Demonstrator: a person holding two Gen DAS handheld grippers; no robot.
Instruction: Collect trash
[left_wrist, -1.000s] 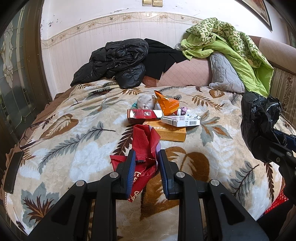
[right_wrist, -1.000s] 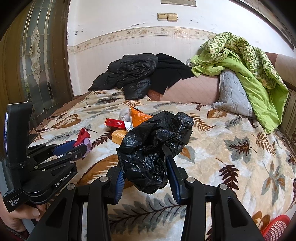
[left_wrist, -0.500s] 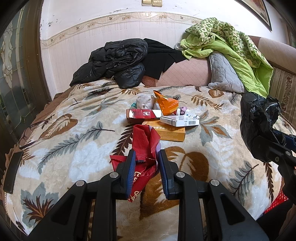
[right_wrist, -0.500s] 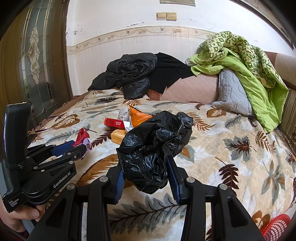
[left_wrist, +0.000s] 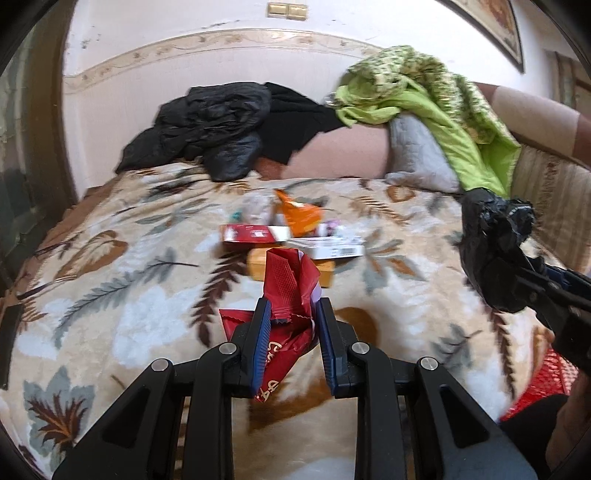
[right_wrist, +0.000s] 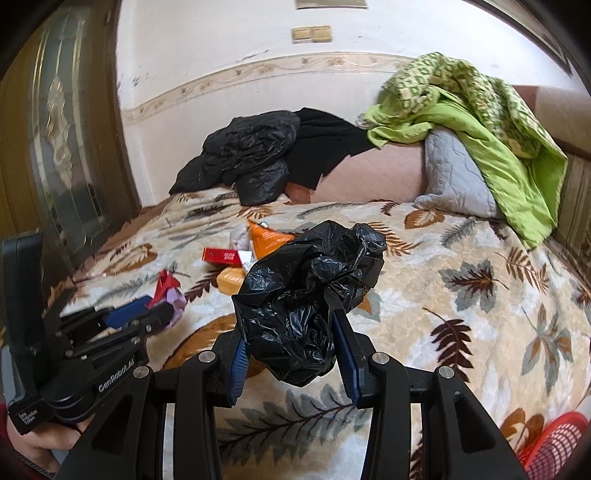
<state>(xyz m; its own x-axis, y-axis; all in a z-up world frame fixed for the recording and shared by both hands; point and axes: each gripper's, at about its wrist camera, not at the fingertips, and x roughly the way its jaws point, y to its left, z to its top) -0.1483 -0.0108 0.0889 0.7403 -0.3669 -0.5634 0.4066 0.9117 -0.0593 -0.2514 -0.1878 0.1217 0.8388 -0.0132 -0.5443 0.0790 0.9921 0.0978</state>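
My left gripper (left_wrist: 291, 314) is shut on a crumpled red snack wrapper (left_wrist: 290, 291), held above the leaf-patterned blanket (left_wrist: 110, 302); the same wrapper (right_wrist: 166, 282) shows at the left gripper's tips in the right wrist view. My right gripper (right_wrist: 291, 328) is shut on a bunched black trash bag (right_wrist: 306, 291), which also appears at the right edge of the left wrist view (left_wrist: 491, 251). Further back on the bed lie a red box (left_wrist: 251, 233), a white box (left_wrist: 325, 248), a yellow-orange box (left_wrist: 258, 264) and an orange packet (left_wrist: 301, 218).
A black jacket (right_wrist: 251, 155) and a green quilt (right_wrist: 476, 122) over a grey pillow (right_wrist: 454, 173) are heaped by the headboard. A red mesh basket (right_wrist: 554, 443) sits at the lower right beside the bed. A dark wooden door (right_wrist: 55, 147) stands on the left.
The left wrist view has tilted down a little, so the trash pile sits lower in frame and the image is blurred. Both grips are unchanged.
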